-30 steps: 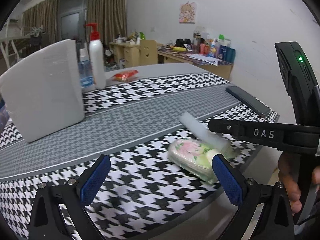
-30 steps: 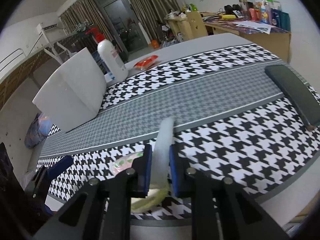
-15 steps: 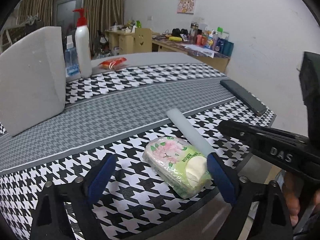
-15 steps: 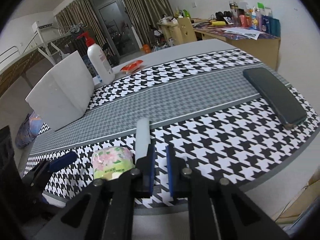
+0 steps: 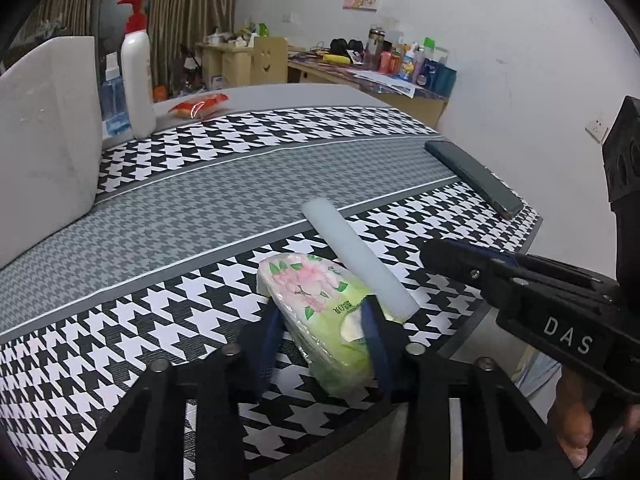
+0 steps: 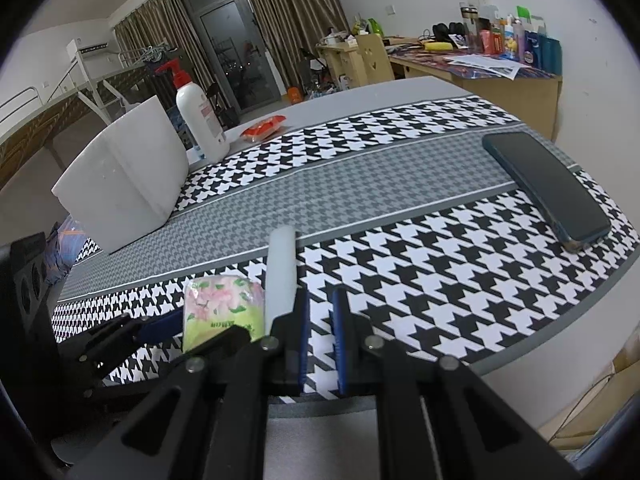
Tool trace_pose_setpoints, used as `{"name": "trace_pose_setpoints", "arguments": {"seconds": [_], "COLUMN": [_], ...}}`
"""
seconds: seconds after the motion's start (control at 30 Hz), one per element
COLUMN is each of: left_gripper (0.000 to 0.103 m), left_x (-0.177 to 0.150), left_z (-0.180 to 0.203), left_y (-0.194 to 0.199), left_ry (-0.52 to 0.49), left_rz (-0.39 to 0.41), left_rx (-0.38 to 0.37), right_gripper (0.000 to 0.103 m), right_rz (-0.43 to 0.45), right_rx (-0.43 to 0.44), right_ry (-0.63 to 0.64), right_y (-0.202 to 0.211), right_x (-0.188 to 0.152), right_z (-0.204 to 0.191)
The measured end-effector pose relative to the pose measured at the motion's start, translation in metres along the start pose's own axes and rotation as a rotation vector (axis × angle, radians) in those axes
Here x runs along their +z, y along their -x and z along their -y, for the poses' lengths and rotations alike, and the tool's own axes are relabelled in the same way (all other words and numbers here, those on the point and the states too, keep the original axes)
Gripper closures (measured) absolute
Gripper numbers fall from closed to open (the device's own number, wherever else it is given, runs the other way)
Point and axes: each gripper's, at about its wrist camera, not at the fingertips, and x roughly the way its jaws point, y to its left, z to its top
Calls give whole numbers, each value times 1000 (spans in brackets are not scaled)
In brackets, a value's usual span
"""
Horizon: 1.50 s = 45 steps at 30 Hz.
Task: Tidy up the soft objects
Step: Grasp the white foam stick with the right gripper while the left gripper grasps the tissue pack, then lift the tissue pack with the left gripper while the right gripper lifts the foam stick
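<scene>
A second ago the left gripper (image 5: 322,330) stood wide; now its jaws are closing around the tissue pack (image 5: 320,312), pads at its sides. The right gripper (image 6: 320,334), nearly shut, holds nothing. Only the right view shows the bunk bed (image 6: 60,92). The flowery green pack lies near the table's (image 5: 180,216) front edge, touching the foam stick (image 5: 356,264).

tissue pack (image 5: 320,304) lies on the table (image 5: 200,208), foam rod (image 5: 356,264) touching its right.
</scene>
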Motion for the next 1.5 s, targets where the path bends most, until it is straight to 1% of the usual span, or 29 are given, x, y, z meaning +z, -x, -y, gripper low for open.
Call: {"name": "trace_pose_setpoints", "arguments": {"seconds": [0.07, 0.13, 0.27, 0.57, 0.8, 0.87, 0.93, 1.0, 1.03, 1.1, 1.17, 1.2, 1.27, 1.37, 1.43, 1.5], "left_gripper": [71, 74, 75, 75, 77, 79, 79, 80, 80, 82, 85, 85, 85, 85, 85, 86], "left_x": [0, 0, -2, -6, -6, -7, -9, -10, -10, -10, -10, -11, -11, -12, -13, -12], "left_z": [0, -2, -10, -27, -36, -37, -37, -37, -36, -38, -39, -39, -40, -42, -43, -45], "left_y": [3, 9, 23, 35, 38, 37, 35, 36, 36, 36, 38, 40, 42, 43, 44, 45], "left_ry": [-3, -4, -1, 13, 16, 17, 19, 16, 14, 18, 20, 19, 18, 20, 21, 21], "left_rz": [10, 25, 66, 88, 94, 84, 70, 72, 72, 71, 78, 81, 86, 88, 89, 90], "left_rx": [-4, -3, 21, 67, 80, 72, 48, 36, 30, 21, 17, 17, 17, 21, 23, 24], "right_gripper": [81, 79, 79, 79, 79, 79, 79, 76, 74, 74, 69, 69, 68, 69, 81, 84], "right_rz": [-2, -6, -8, -22, -41, -40, -41, -43, -41, -48, -53, -65, -60, -56, -59, -56], "right_rx": [4, 7, 4, 7, -45, -59, -74, -96, -98, -97, -119, -120, -118, -118, -106, -95], "right_ry": [2, 4, 28, 102, 163, 179, 180, 182, 182, 180, 188, 187, 186, 185, 177, 161], "right_y": [0, -1, -4, -15, -25, -26, -27, -28, -27, -29, -31, -33, -35, -36, -36, -36], "right_x": [-1, -1, -1, -1, -3, -3, -3, -3, -3, -3, -3, -3, -3, -2, -1, 1], "right_z": [-1, -2, -9, -32, -45, -48, -47, -46, -45, -45, -45, -45, -44, -45, -44, -43]}}
